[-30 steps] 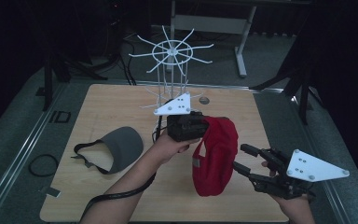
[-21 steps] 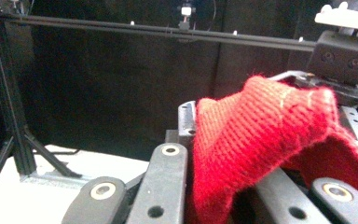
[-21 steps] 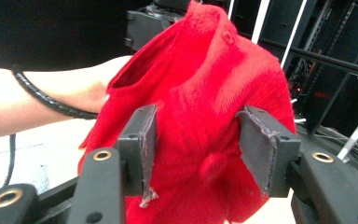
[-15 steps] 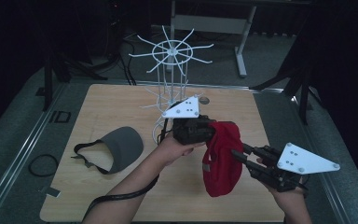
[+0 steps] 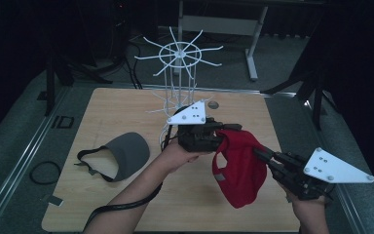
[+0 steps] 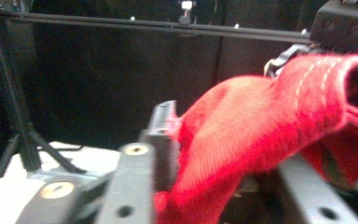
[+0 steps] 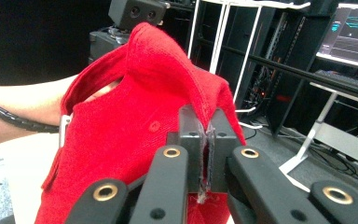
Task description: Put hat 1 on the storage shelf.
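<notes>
Red baseball cap [image 5: 241, 170] hangs between both claws above the desk [image 5: 126, 105], right claw [image 7: 208, 154] clenched on its fabric, left claw [image 6: 214, 158] loosening, white rack [image 5: 180, 73] beyond.

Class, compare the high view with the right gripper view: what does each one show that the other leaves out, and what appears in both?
High view alone: the wooden table as a whole, a grey visor lying on it, and the round top of the white wire rack.

Right gripper view alone: close up, the right claw pinching the red fabric edge between its pads, and a lit screen at the upper right.

Both: the red cap held above the table, with the left claw at its far end.
</notes>
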`<state>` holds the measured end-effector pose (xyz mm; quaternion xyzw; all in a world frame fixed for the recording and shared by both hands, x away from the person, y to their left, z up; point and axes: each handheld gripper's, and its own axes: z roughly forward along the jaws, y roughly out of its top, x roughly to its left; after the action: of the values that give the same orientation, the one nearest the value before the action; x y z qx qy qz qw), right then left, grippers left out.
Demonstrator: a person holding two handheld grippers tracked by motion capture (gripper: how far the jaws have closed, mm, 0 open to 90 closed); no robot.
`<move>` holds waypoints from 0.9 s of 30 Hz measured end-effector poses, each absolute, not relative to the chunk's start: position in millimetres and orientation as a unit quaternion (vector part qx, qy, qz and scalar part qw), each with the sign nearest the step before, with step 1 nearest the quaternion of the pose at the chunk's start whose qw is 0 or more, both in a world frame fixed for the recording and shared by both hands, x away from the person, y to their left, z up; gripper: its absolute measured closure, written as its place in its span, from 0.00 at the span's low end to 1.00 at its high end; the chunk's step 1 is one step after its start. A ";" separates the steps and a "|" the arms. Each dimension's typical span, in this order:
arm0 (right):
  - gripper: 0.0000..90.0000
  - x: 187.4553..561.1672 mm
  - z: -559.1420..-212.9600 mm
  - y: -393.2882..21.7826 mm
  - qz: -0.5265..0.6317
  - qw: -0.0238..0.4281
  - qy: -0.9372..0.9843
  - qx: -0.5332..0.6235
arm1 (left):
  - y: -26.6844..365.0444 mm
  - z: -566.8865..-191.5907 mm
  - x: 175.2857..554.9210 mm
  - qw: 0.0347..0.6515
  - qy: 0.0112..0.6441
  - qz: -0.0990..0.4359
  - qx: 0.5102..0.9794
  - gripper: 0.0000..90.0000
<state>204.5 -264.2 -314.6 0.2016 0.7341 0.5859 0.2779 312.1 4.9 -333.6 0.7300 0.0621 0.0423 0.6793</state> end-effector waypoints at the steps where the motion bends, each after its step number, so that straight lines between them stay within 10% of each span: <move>1: 0.97 204.2 -313.8 -264.4 0.585 0.279 0.735 0.200 | 6.0 -333.9 311.9 0.680 0.061 0.042 0.730 0.65; 27: 0.97 223.9 -290.6 -283.1 0.595 0.318 0.694 0.251 | 89.7 -359.9 292.9 0.682 0.164 0.136 0.700 0.50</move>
<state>223.9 -283.1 -290.6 0.2510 0.6943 0.5949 0.3178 292.9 89.7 -359.9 0.6995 0.1644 0.1358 0.6820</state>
